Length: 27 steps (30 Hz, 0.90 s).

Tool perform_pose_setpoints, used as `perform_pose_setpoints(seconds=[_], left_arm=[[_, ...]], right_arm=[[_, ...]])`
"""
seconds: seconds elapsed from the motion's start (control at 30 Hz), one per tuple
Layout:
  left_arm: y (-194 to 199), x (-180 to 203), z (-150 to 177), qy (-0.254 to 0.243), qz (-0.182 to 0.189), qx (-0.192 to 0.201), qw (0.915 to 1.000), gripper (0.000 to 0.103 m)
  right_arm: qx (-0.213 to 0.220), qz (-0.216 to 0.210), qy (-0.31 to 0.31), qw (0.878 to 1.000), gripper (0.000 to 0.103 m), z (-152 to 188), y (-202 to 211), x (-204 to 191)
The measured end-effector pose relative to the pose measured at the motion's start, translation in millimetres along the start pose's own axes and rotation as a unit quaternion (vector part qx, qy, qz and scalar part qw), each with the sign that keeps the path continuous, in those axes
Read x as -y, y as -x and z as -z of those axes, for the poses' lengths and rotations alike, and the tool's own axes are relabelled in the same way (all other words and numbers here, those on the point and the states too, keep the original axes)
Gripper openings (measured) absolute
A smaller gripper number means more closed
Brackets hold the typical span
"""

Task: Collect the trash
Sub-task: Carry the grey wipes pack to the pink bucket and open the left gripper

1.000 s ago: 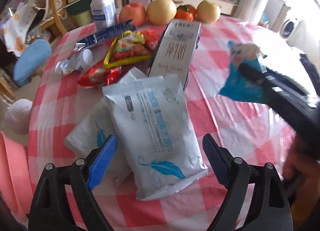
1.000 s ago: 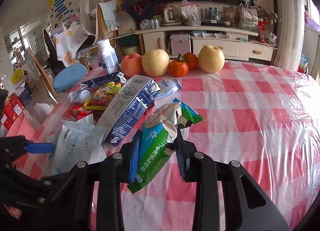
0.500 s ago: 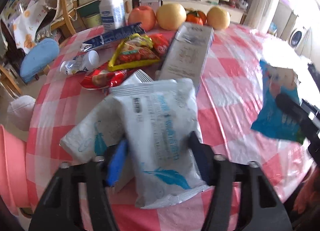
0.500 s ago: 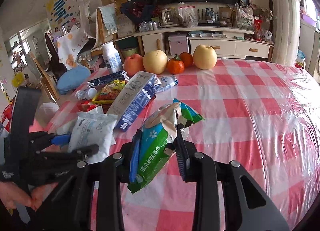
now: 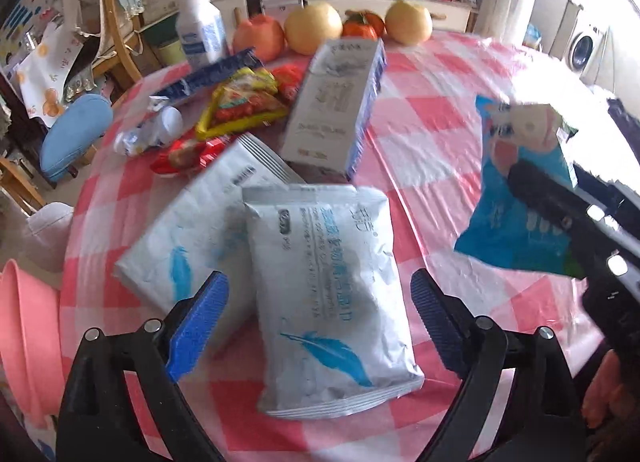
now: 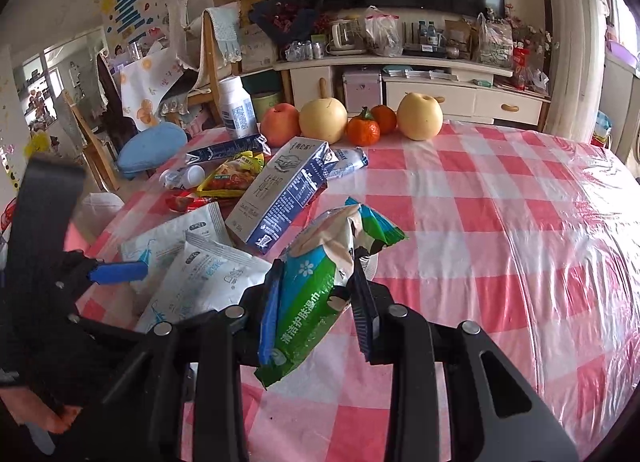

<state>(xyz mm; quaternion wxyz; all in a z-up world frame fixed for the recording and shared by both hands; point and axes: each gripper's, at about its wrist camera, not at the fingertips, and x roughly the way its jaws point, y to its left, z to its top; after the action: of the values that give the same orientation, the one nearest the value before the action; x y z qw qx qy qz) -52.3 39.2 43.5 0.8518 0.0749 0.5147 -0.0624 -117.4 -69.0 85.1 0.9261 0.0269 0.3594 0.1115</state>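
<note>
Two white wipe packs with a blue feather lie overlapped on the pink checked table (image 5: 420, 129). The upper pack (image 5: 328, 262) sits between the blue pads of my left gripper (image 5: 318, 286). Its jaws are opening and stand wide, and the pads do not touch the pack. The lower pack (image 5: 192, 238) pokes out to the left. My right gripper (image 6: 316, 266) is shut on a green and blue wipes packet (image 6: 308, 294), held above the table. From the left wrist view that packet (image 5: 516, 189) hangs at the right in the right gripper (image 5: 560, 213).
Behind the packs lie a milk carton (image 5: 336, 101), yellow and red snack wrappers (image 5: 240, 105), a dark blue wrapper (image 5: 212, 73) and a small bottle (image 5: 160, 129). Fruit (image 6: 324, 119) and a white bottle (image 6: 236, 107) line the far edge. A pink basin (image 5: 24, 334) stands left of the table.
Half a second ago my left gripper was squeezed on the upper white pack; now its jaws stand wide apart and the pack lies flat. The right gripper still holds its packet.
</note>
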Motion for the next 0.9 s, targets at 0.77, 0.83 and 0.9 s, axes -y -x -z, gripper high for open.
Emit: perform_pose_setpoints(seconds=[0.77,0.83,0.9], left_arm=[[65.5,-90.9,16.9,0.104,0.093,0.063,0.9882,0.075],[75.8,-129.4,20.7,0.142,0.083,0.074,0.9836,0.075],[81.7,-166.4,25.3,0.181,0.067,0.082,0.9778,0.075]], right_arm=[[0.01,-0.046,0.008,0.999,0.033,-12.7,12.8,-26.8],[0.007,-0.069,0.022,0.997,0.033,-16.0,12.8,-50.6],[0.006,-0.094,0.037,0.995,0.034,-19.5,12.6,-77.4]])
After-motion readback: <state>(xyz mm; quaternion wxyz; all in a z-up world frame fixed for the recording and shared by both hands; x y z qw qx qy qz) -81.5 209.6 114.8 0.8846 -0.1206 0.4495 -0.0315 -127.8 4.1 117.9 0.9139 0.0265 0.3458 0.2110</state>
